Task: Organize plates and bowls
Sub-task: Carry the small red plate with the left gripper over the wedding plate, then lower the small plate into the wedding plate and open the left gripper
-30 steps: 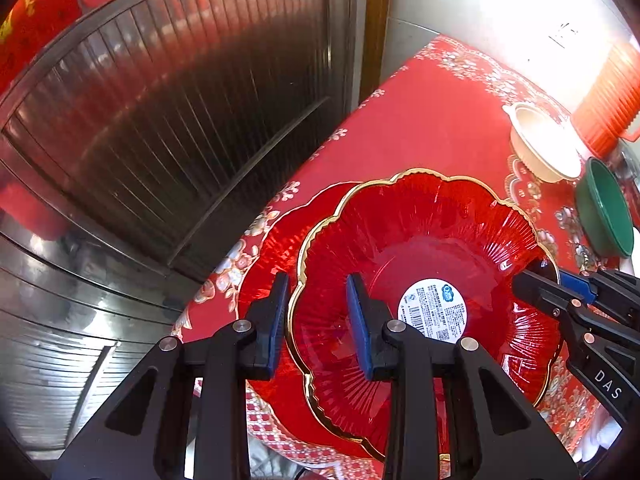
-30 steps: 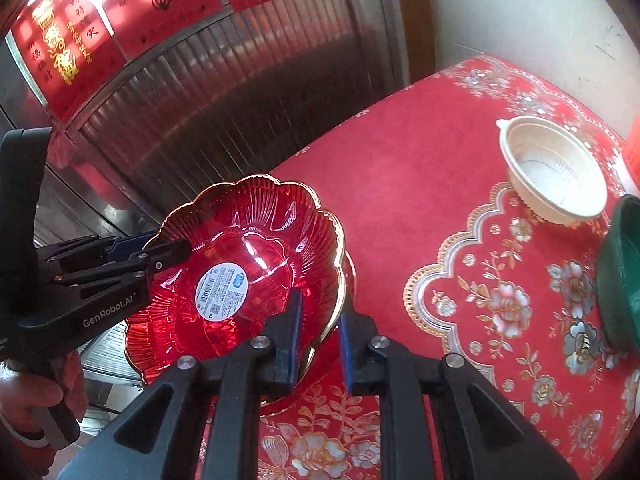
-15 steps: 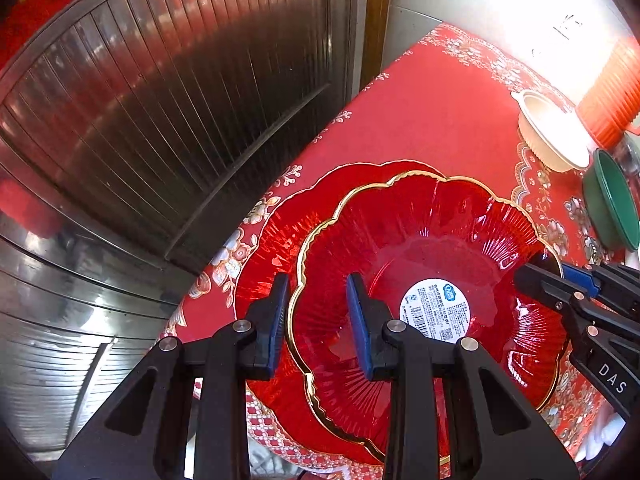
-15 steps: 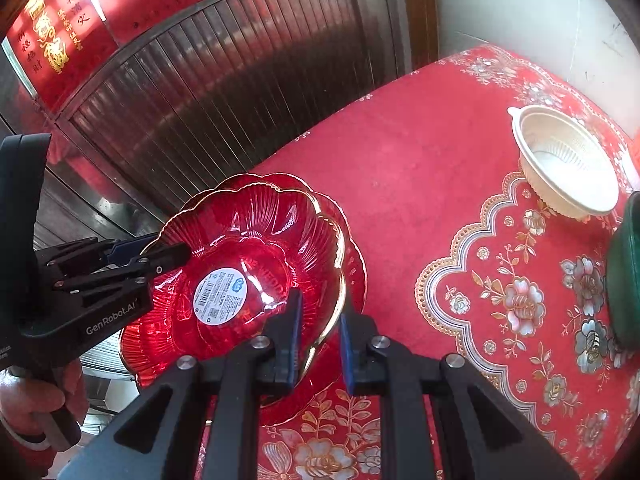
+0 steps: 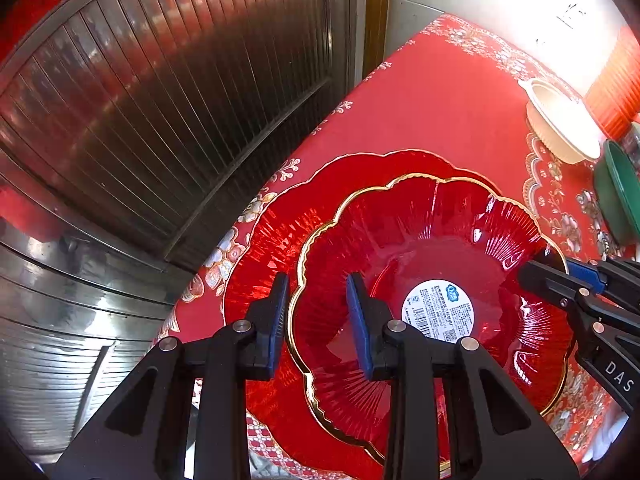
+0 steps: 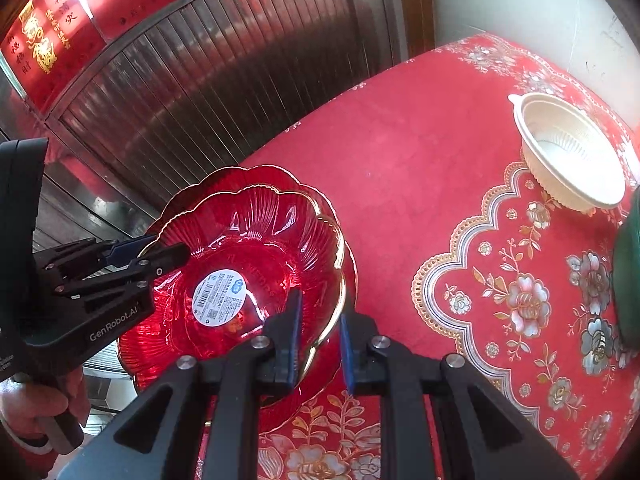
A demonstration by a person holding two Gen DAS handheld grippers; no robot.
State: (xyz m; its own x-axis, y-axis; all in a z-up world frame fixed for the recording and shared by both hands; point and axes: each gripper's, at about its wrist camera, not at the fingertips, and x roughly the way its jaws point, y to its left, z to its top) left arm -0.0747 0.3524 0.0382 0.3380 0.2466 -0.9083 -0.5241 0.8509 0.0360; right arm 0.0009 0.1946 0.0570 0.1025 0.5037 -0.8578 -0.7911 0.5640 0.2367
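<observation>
We hold the red glass bowl (image 5: 420, 248) between our two grippers. Our left gripper (image 5: 316, 312) clamps narrowly on the bowl's gold scalloped rim at the side nearest that camera, one pad inside and one outside. Our right gripper (image 6: 318, 340) grips the opposite rim the same way, its jaws nearly shut on the glass. A round white label (image 6: 218, 298) sits at the bowl's centre. The bowl sits directly over a larger red plate (image 5: 280, 232) of the same flower shape, which lies at the corner of the counter (image 6: 420, 152) under a red floral cloth; we cannot tell whether the two touch. Farther along the counter stands a white plastic bowl (image 6: 568, 152), with a green bowl (image 5: 620, 196) just beside it. Beyond the counter's edge runs a ribbed metal shutter (image 5: 160, 100).
</observation>
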